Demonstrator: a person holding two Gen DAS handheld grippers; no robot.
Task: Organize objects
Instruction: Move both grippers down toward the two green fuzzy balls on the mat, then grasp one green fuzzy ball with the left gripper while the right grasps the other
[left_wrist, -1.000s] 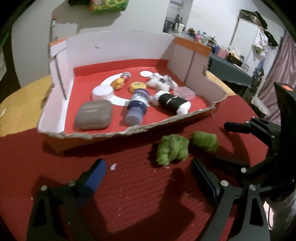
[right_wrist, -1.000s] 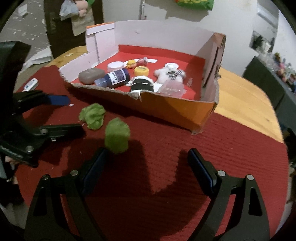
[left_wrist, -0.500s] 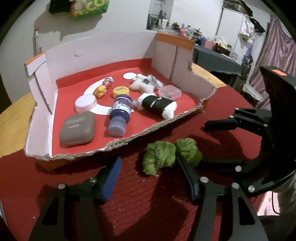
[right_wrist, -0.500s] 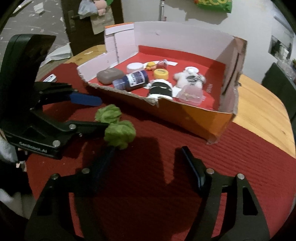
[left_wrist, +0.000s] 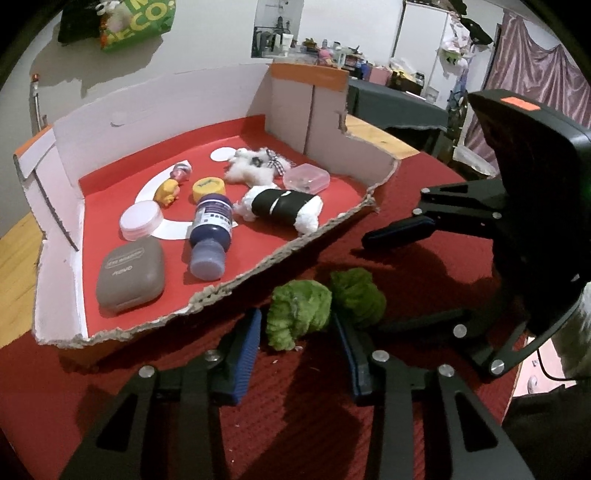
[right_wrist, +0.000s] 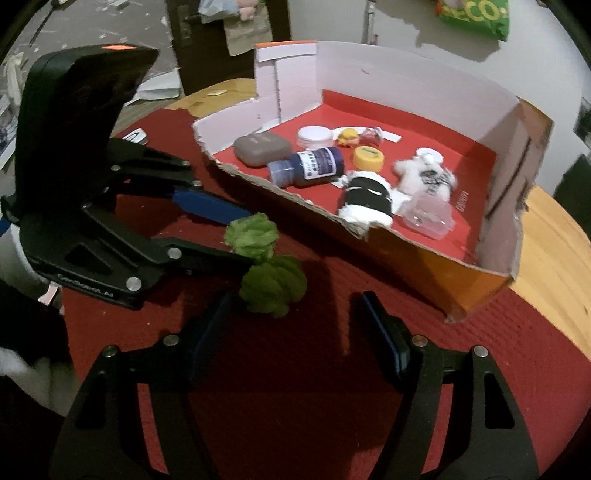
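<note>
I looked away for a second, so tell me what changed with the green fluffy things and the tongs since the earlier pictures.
The left tongs moved in around the nearer green tuft and have just been closing on it; whether their pads press it yet is unclear. The right tongs narrowed too, beside the other green tuft, nothing between them. Both tufts remain on the red mat, and the box contents are unchanged.

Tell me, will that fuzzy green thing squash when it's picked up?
Probably. The fuzzy green toy looks like soft, lumpy plush, so it should give under the left hand-held gripper, whose jaws have just been closing around one lobe. It looks light, and its second lobe may flop or dangle.
</note>
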